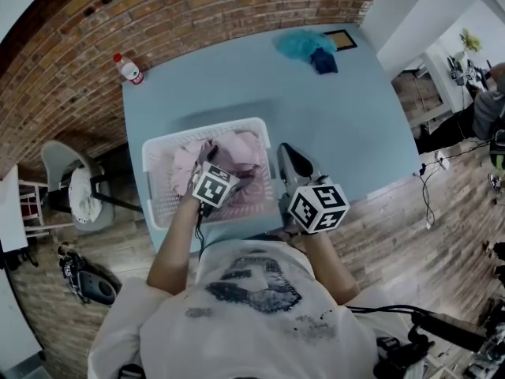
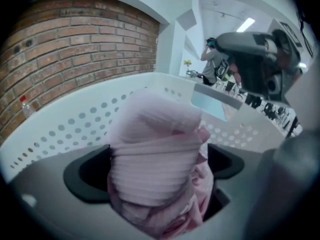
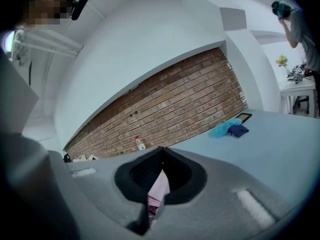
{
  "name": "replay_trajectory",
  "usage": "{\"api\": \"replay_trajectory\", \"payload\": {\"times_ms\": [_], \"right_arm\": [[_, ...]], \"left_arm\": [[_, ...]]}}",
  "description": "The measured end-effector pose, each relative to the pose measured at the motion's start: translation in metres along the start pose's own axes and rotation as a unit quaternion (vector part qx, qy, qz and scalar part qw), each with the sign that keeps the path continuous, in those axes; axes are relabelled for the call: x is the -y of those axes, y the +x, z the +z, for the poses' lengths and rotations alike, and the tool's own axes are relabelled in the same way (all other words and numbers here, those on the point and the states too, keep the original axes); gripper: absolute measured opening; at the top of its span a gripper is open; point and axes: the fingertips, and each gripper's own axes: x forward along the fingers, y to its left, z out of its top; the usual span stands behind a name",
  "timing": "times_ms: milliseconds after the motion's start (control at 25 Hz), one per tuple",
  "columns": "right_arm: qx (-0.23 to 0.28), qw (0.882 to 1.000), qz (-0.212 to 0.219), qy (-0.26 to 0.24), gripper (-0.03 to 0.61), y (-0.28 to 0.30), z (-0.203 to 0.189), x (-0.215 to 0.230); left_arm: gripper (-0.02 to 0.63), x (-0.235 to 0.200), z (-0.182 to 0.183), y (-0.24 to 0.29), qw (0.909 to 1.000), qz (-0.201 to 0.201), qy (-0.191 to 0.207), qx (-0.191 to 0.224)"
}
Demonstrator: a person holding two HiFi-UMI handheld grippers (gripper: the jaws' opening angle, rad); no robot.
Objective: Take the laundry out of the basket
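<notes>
A white perforated laundry basket stands on the light blue table and holds pink laundry. My left gripper reaches down into the basket. In the left gripper view its jaws stand wide apart around a bunched, ribbed pink cloth, with the basket wall behind. My right gripper hovers just beyond the basket's right rim. In the right gripper view its fingertips meet and a sliver of pink cloth shows in the slit between the jaws.
At the table's far side lie a light blue cloth, a dark blue cloth and a small framed picture. A bottle with a red cap stands at the far left corner by the brick wall. A chair stands left of the table.
</notes>
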Motion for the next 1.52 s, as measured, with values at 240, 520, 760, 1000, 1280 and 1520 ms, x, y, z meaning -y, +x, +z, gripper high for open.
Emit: {"api": "replay_trajectory", "payload": {"times_ms": [240, 520, 760, 1000, 1280, 1520], "right_arm": [[-0.003, 1.0, 0.001, 0.006, -0.003, 0.0, -0.001, 0.003], [-0.007, 1.0, -0.005, 0.014, -0.003, -0.003, -0.007, 0.004], [-0.003, 1.0, -0.02, 0.018, -0.003, -0.008, -0.008, 0.007], [0.001, 0.999, -0.035, 0.022, -0.003, -0.009, -0.006, 0.002], [0.001, 0.999, -0.043, 0.027, -0.003, -0.003, -0.009, -0.016], [0.007, 0.998, -0.062, 0.03, -0.003, -0.01, -0.008, -0.024]], "left_arm": [[0.584, -0.007, -0.005, 0.023, 0.9995, 0.013, 0.017, -0.024], [0.584, -0.023, -0.015, 0.048, 0.9982, 0.033, 0.022, -0.044], [0.584, -0.031, -0.027, 0.065, 0.996, 0.043, 0.045, -0.063], [0.542, -0.032, -0.033, 0.066, 0.9925, 0.057, 0.076, -0.078], [0.252, -0.017, -0.025, 0.042, 0.9849, 0.025, 0.165, -0.047], [0.108, -0.01, -0.008, 0.017, 0.993, -0.01, 0.117, 0.013]]}}
